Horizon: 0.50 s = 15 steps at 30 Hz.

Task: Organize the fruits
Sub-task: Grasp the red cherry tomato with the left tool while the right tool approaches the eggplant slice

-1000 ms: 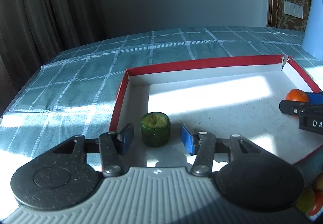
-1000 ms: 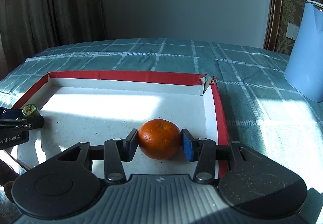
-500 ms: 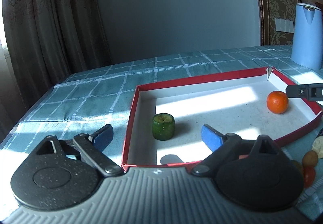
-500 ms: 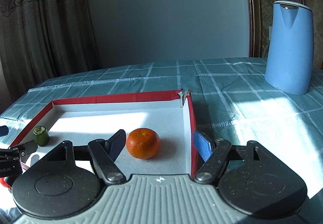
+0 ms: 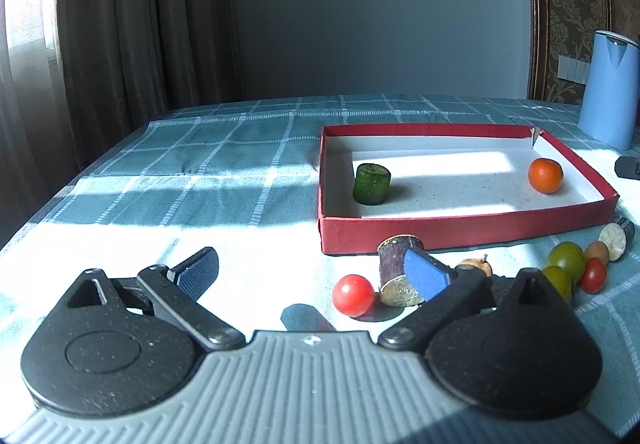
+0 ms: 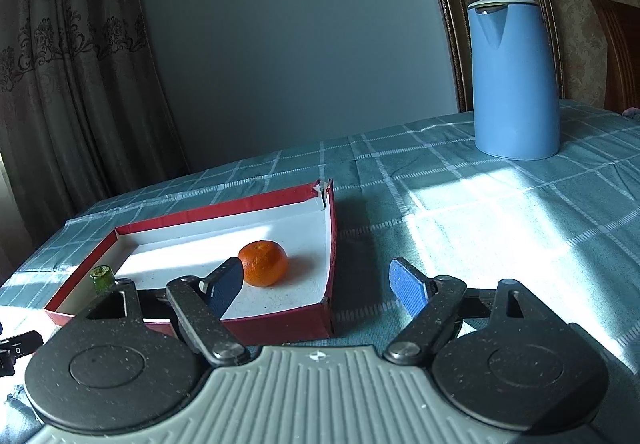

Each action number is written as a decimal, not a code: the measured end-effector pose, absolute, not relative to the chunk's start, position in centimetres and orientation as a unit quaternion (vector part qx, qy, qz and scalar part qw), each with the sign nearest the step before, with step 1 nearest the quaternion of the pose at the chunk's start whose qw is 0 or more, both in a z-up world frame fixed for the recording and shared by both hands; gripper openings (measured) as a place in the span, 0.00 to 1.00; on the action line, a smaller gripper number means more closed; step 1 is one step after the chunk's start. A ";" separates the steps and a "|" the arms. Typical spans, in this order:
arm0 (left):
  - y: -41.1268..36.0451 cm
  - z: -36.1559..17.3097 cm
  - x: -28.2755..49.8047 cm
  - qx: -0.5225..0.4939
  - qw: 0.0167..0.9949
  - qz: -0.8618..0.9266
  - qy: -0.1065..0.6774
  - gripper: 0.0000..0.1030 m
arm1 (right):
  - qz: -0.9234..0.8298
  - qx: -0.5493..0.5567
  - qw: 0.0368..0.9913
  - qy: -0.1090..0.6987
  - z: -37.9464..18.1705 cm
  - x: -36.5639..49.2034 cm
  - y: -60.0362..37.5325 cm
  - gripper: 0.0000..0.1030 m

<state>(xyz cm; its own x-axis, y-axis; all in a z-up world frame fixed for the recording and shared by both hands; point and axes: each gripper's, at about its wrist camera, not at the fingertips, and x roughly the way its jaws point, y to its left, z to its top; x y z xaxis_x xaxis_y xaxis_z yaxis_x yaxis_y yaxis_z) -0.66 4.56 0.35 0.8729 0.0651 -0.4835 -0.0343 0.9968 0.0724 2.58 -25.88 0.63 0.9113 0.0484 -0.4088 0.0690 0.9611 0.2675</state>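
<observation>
A red box (image 5: pixel 460 226) with a white floor holds a green cucumber piece (image 5: pixel 371 183) at its left and an orange mandarin (image 5: pixel 545 175) at its right. In the right wrist view the box (image 6: pixel 276 324), the mandarin (image 6: pixel 263 263) and the cucumber piece (image 6: pixel 101 277) show again. My left gripper (image 5: pixel 312 274) is open and empty, low over the cloth in front of the box. A red cherry tomato (image 5: pixel 353 294) and a purple sugarcane piece (image 5: pixel 398 270) lie by its right finger. My right gripper (image 6: pixel 316 284) is open and empty, near the box's front right corner.
More loose fruit lies right of the left gripper: green tomatoes (image 5: pixel 565 262), a small red tomato (image 5: pixel 593 275) and another cut piece (image 5: pixel 616 236). A tall blue kettle (image 6: pixel 514 77) stands at the back right. The table has a teal checked cloth (image 5: pixel 200 171). Curtains hang behind.
Both grippers have let go, opened wide and pulled back out of the box. The cucumber piece and the mandarin stay inside. The loose fruit in front of the box has come into view.
</observation>
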 end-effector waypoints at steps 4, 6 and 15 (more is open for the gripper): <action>3.7 0.1 -0.9 0.056 0.967 0.027 0.247 0.96 | -0.007 0.145 0.966 0.216 0.4 1.9 -26.2 0.78; 3.7 0.1 -0.9 0.057 0.967 0.028 0.248 0.97 | -0.008 0.144 0.965 0.219 0.2 1.8 -26.2 0.78; 4.4 -0.5 -1.6 0.081 0.962 0.016 0.261 0.96 | -0.011 0.156 0.960 0.234 -0.1 2.0 -26.5 0.78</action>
